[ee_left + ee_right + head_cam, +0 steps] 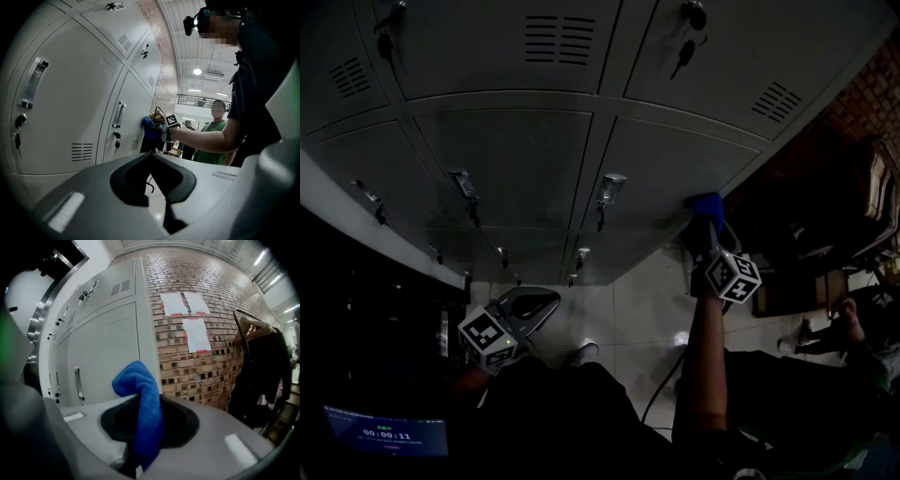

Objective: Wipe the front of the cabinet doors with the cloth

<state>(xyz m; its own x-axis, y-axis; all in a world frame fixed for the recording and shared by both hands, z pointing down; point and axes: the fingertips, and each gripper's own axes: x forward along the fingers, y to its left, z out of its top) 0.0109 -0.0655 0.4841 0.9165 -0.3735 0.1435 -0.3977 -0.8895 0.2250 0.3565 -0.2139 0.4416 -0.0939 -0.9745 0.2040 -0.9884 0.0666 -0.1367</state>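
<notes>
A locker area is shown. Grey metal lockers with keys are ranged beside a brick wall, where 3 sheets are posted.

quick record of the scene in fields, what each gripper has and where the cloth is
left gripper: jaws together, empty, held low, off the doors
right gripper: jaws shut on cloth
cloth: blue, raised to the right edge of the doors, seems to touch
doors: grey, shut
beyond: brick wall
</notes>
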